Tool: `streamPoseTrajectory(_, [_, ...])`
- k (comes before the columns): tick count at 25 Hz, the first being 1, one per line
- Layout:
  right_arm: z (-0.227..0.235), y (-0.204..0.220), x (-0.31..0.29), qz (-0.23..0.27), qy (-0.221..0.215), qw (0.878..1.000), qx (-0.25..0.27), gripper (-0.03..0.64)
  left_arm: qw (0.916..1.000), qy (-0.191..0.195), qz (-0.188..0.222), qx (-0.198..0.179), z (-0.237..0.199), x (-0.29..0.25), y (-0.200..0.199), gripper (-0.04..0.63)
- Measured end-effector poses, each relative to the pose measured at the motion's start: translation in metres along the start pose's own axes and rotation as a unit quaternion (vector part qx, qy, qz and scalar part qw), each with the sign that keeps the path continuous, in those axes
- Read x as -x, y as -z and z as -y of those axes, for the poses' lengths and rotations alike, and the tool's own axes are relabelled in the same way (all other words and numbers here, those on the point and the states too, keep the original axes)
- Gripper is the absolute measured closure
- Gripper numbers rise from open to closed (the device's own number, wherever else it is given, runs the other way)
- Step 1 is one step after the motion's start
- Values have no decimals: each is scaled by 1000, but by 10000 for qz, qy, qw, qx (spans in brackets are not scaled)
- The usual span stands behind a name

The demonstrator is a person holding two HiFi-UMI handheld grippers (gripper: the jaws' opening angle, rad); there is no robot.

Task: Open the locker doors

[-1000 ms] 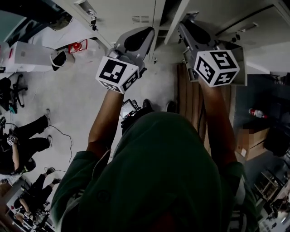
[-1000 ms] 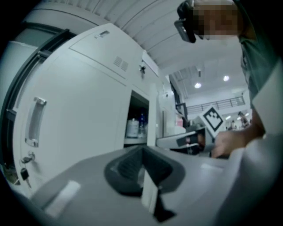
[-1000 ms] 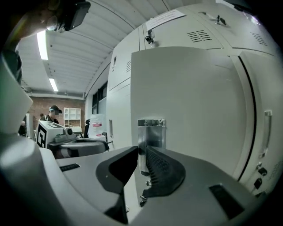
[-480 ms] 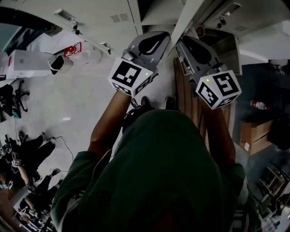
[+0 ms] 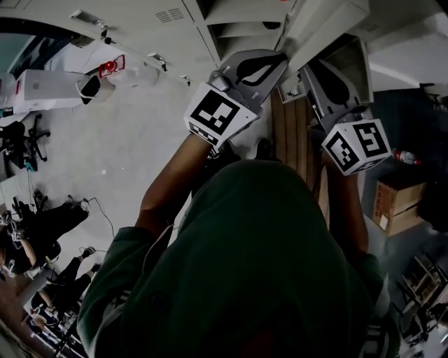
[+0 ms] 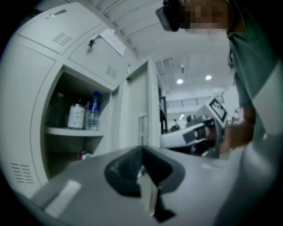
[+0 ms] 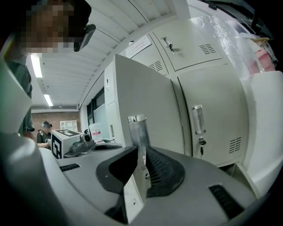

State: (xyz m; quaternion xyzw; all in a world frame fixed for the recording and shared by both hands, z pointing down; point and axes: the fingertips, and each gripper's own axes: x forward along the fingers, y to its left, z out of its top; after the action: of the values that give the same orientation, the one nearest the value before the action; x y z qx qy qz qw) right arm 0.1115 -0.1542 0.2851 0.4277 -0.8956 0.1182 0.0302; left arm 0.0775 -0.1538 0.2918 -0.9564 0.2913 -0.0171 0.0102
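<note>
Pale grey lockers (image 5: 140, 21) stand in front of me. One compartment is open, showing a shelf (image 6: 73, 131). My left gripper (image 6: 143, 176) is shut on the handle of the swung-out door (image 6: 137, 101), whose handle (image 6: 142, 128) rises just above the jaws. My right gripper (image 7: 140, 170) is shut on the metal handle (image 7: 137, 132) of a door (image 7: 146, 97) that stands swung out. In the head view the left gripper (image 5: 269, 63) and the right gripper (image 5: 329, 77) sit on either side of an open door panel (image 5: 318, 28).
Bottles (image 6: 90, 112) stand on the open locker's shelf, and a red-capped item (image 6: 84, 154) lies below. To the right is a closed locker door (image 7: 212, 114) with a handle (image 7: 198, 119) and key. A wooden pallet (image 5: 294, 136), a cardboard box (image 5: 395, 203) and seated people (image 5: 35, 224) are on the floor.
Both grippers have drawn back from the lockers toward me, right and lower in the head view. The door between them has swung further out, and the locker's inside now shows.
</note>
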Motion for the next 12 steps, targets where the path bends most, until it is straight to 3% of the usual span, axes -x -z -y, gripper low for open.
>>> streamPoseTrajectory(12, [51, -5, 49, 161, 381, 9991, -95, 566, 9992, 325, -210, -123, 42, -41, 1, 598])
